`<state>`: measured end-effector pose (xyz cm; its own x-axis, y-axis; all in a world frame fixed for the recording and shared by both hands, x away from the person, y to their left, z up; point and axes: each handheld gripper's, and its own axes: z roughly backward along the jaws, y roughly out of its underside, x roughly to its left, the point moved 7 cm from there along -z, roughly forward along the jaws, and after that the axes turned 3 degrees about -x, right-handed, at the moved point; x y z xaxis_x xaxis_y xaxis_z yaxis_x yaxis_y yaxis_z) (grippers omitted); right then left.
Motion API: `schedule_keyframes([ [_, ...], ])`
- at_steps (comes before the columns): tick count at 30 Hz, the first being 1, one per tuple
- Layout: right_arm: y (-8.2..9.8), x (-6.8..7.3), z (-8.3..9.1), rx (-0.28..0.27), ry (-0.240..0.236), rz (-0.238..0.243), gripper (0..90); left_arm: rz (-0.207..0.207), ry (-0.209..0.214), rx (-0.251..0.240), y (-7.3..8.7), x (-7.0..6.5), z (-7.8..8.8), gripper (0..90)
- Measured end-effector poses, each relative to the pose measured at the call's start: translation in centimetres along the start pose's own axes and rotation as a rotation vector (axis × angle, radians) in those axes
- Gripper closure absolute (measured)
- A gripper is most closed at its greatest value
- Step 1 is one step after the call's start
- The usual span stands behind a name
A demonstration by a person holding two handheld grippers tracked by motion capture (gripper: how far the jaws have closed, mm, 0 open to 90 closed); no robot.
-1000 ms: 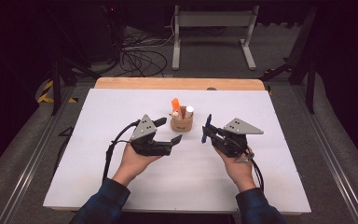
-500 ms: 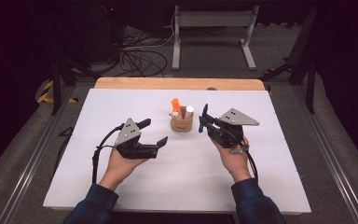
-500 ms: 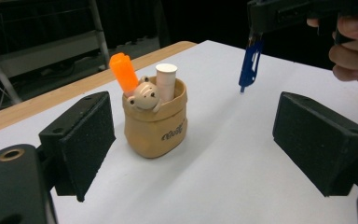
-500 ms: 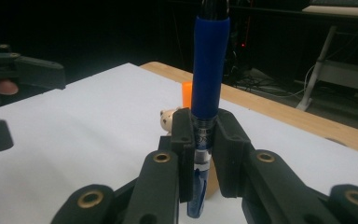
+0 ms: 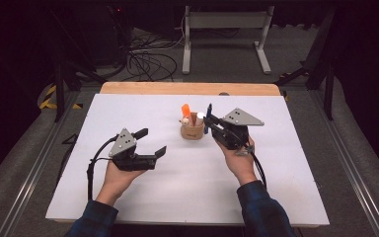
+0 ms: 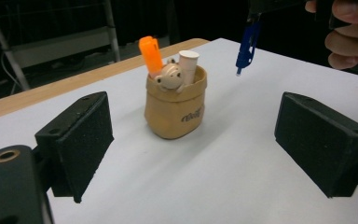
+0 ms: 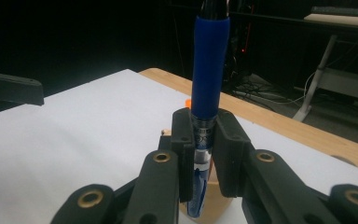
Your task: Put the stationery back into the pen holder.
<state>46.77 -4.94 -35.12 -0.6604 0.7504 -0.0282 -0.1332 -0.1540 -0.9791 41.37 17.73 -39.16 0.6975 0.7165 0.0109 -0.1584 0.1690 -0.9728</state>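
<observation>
Pen point(image 5: 208, 116) clamped in right gripper point(image 5: 210, 120), fingers point(image 7: 182, 154) shut on the lower barrel, long axis near upright, tip pointing down. Seen in left gripper view hanging just beside and above the rim of the tan holder point(image 6: 175, 108), on its right side in high view, not yet over the mouth. Holder standing mid-counter point(image 5: 286, 197), already carrying an orange marker point(image 6: 150, 55), a white tube point(image 6: 188, 65) and a small bear figure point(image 6: 170, 77). Left gripper point(image 5: 150, 143) well apart to the left, fingers wide after just opening, nothing between them. Right hand clearly nearer. Judged: short shift toward holder mouth, then straight descent, axis kept vertical
</observation>
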Motion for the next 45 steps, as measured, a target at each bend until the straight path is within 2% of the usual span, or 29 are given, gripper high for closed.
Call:
schedule_keyframes([
  [8,-1.2,0.6,-1.3,-0.014,-0.004,0.022,80.3,-0.002,-0.018,-0.010,0.7,0.8,1.0,11.2],
  [12,-1.6,0.6,-2.1,-0.026,0.000,0.017,80.3,0.006,-0.024,-0.009,1.0,1.0,1.4,11.2],
  [14,-1.5,0.5,-2.5,-0.023,0.005,0.019,80.3,-0.004,-0.032,-0.012,1.1,1.2,1.5,11.1],
  [24,-0.6,-0.9,-4.1,-0.027,0.034,0.000,80.3,0.026,-0.031,-0.021,1.4,1.6,1.9,11.0],
  [30,0.3,-1.2,-5.1,-0.011,0.050,-0.001,80.3,0.024,-0.027,-0.017,1.6,1.6,1.8,11.0],
  [40,2.2,-1.8,-6.4,0.041,0.077,0.025,80.3,0.035,-0.041,-0.027,1.5,2.2,2.3,11.0],
  [45,3.0,-2.1,-6.7,0.058,0.084,0.018,80.2,0.033,-0.044,-0.029,1.4,2.4,2.4,11.0],
])
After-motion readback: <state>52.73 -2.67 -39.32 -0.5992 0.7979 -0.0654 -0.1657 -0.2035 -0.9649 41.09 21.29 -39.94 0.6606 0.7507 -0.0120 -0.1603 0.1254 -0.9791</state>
